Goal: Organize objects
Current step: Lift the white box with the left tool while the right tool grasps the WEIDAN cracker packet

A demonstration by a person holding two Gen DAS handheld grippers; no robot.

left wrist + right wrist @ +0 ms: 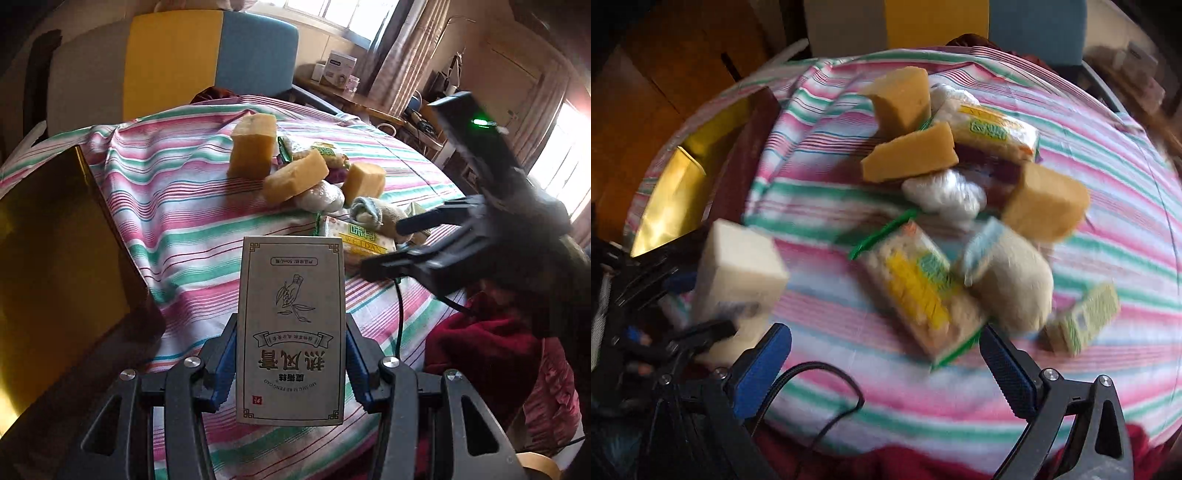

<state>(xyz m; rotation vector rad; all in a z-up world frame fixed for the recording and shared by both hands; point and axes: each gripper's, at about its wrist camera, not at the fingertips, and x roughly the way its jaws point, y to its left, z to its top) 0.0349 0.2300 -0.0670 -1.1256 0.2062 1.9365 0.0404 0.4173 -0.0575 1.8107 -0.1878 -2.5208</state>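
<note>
My left gripper (291, 363) is shut on a beige printed carton (291, 328) and holds it upright above the striped cloth (177, 221); it also shows in the right wrist view (738, 273). My right gripper (886, 354) is open and empty above the near end of a cracker packet (919, 291); it shows from the side in the left wrist view (384, 247). The pile holds three yellow sponges (910, 153), a white plastic-wrapped bundle (945, 194), a second snack packet (993, 131), a cream sock roll (1012, 284) and a small pale green box (1084, 317).
A box with a gold lining (672, 192) stands open at the left edge of the cloth; it also shows in the left wrist view (55, 258). A dark red blanket (484, 347) lies at the near edge. A black cable (827, 398) trails under my right gripper.
</note>
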